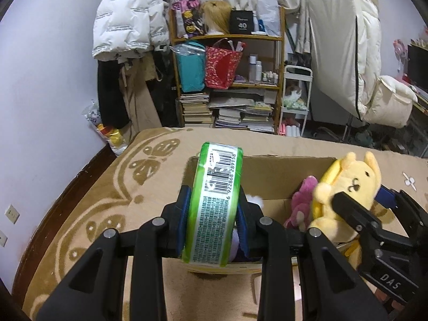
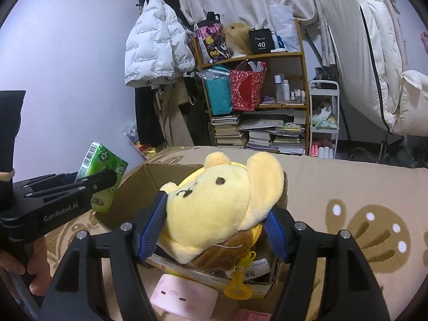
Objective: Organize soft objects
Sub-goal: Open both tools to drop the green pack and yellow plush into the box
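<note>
My left gripper [image 1: 214,211] is shut on a green tissue pack [image 1: 214,203], held upright over the near left edge of an open cardboard box [image 1: 270,176]. The pack also shows in the right wrist view [image 2: 103,171]. My right gripper [image 2: 214,227] is shut on a yellow dog plush [image 2: 214,203] above the same box [image 2: 149,184]. In the left wrist view that plush [image 1: 347,184] hangs over the box's right side. A pink plush [image 1: 301,200] lies inside the box.
The box sits on a tan patterned blanket [image 1: 112,203]. A pink flat item [image 2: 184,297] lies in front of the box. A wooden shelf [image 1: 227,80] with bags and books, a white cart [image 1: 297,99] and hanging coats [image 1: 128,21] stand behind.
</note>
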